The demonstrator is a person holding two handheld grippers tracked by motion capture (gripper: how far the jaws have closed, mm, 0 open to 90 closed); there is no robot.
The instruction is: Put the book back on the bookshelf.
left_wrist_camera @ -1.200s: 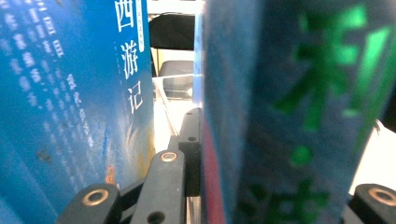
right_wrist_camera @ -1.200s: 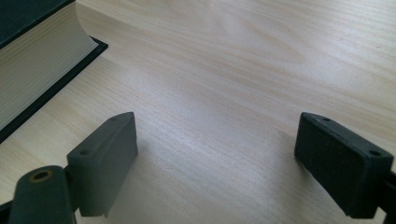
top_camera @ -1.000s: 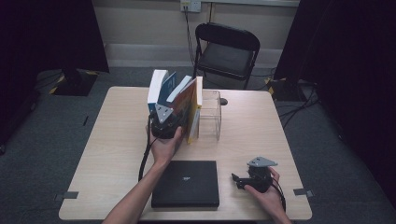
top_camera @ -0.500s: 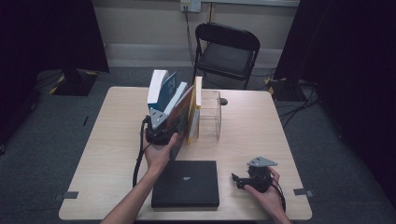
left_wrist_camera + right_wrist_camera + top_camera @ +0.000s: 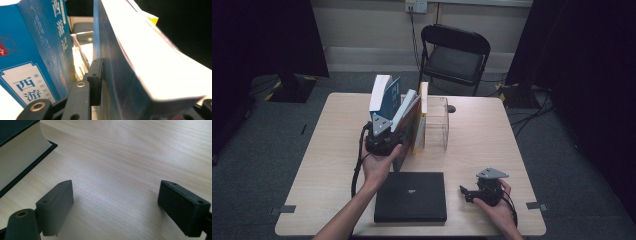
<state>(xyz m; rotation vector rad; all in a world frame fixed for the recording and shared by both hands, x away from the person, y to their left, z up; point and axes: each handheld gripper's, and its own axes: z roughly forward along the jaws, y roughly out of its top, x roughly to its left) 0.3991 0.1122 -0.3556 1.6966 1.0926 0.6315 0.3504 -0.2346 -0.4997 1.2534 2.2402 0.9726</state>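
Fingers (image 5: 96, 80) straddle book (image 5: 140, 65) | blue cover | white pages | leaning

Against the clear holder (image 5: 435, 123), the left gripper (image 5: 384, 134) covers the lower spines of the leaning books (image 5: 408, 117), so their feet stay hidden in the high view. In the left gripper view the thick book (image 5: 140, 62) between the jaws runs off the top and bottom edges; its page block is blurred white, and the right jaw sits cut off at the corner. The blue book (image 5: 37, 50) beside it loses its top and left side to the frame. In the right gripper view the black book (image 5: 17, 152) is cropped to one corner
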